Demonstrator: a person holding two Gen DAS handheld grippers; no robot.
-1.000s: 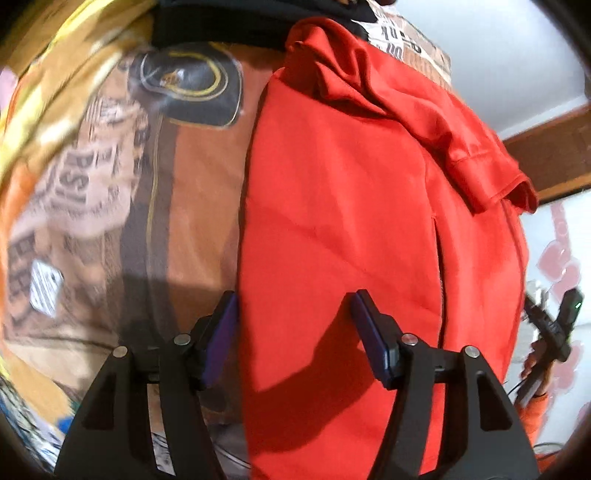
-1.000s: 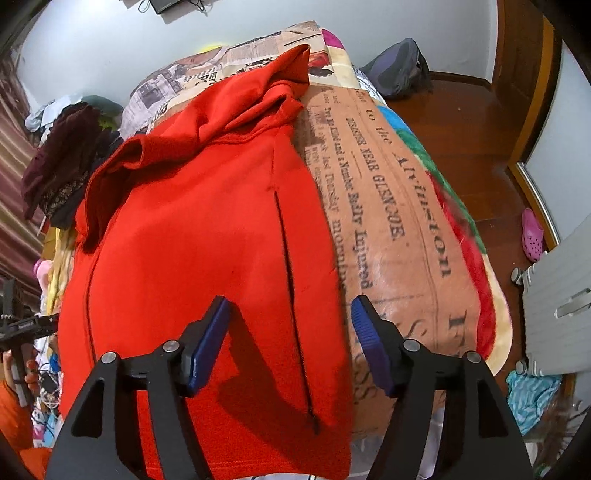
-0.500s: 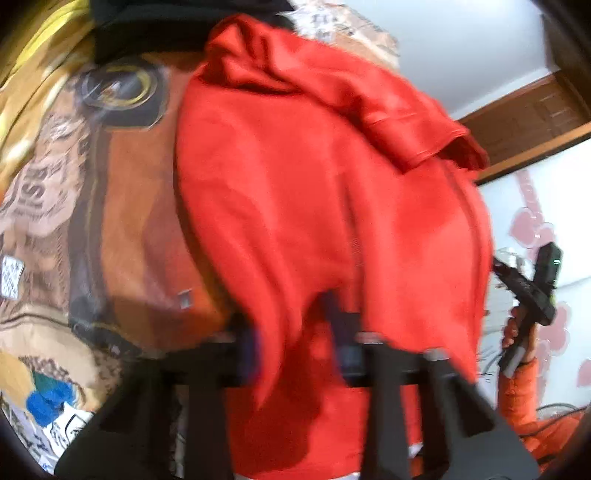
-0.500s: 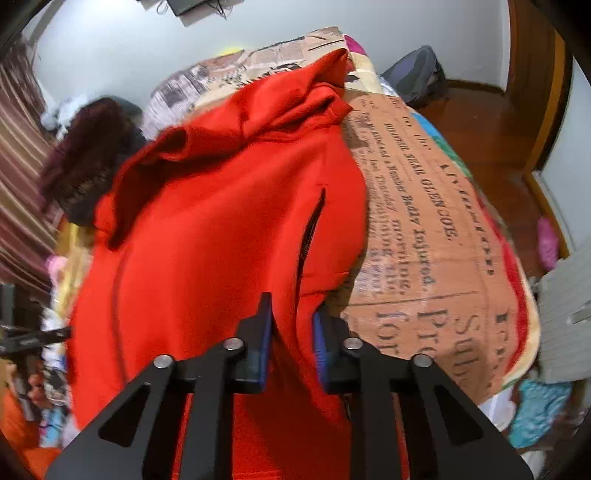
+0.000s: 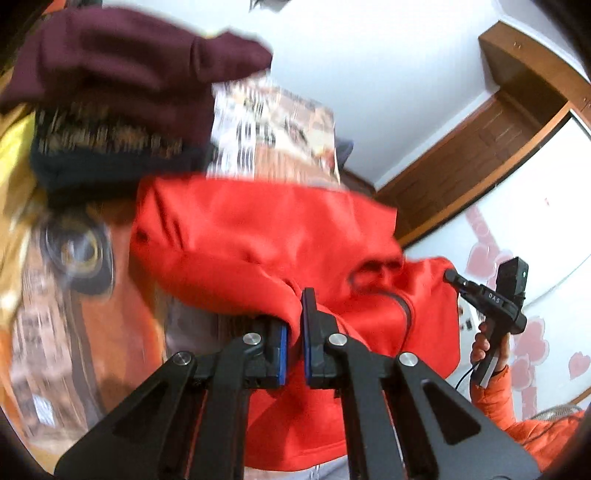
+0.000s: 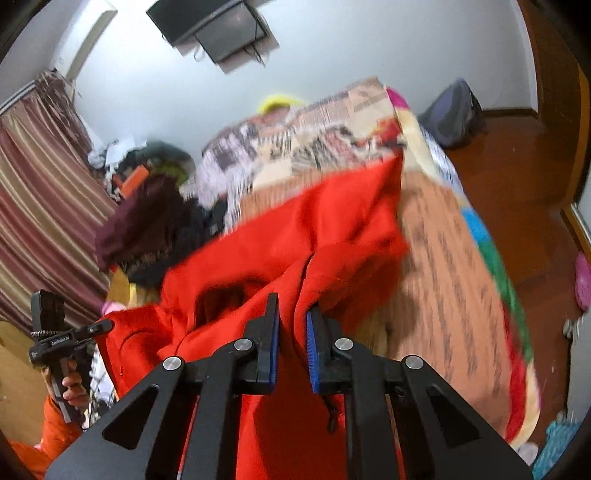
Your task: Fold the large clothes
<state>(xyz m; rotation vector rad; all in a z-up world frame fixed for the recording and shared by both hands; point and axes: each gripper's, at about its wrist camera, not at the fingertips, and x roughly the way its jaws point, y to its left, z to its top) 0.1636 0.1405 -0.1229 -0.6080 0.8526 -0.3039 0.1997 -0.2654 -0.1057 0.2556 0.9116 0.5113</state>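
Note:
A large red hooded jacket point(image 5: 266, 229) lies on a bed covered by a newspaper-print blanket point(image 5: 273, 122). My left gripper point(image 5: 294, 332) is shut on the jacket's lower left edge and holds it lifted off the bed. My right gripper point(image 6: 291, 332) is shut on the lower right edge of the jacket point(image 6: 295, 236), beside its zipper, and lifts it too. The lifted hem bunches toward the hood end. Each gripper shows in the other's view, the right one point(image 5: 491, 295) and the left one point(image 6: 62, 332).
A pile of dark maroon and black clothes point(image 5: 110, 92) sits at the head of the bed, also in the right wrist view point(image 6: 147, 229). A striped curtain point(image 6: 40, 206) hangs left. A grey bag point(image 6: 454, 114) lies on the wooden floor. A wall-mounted screen point(image 6: 218, 26) hangs above.
Both grippers went from open over the flat jacket to shut on its lower edge. They have since lifted the hem and carried it up toward the hood.

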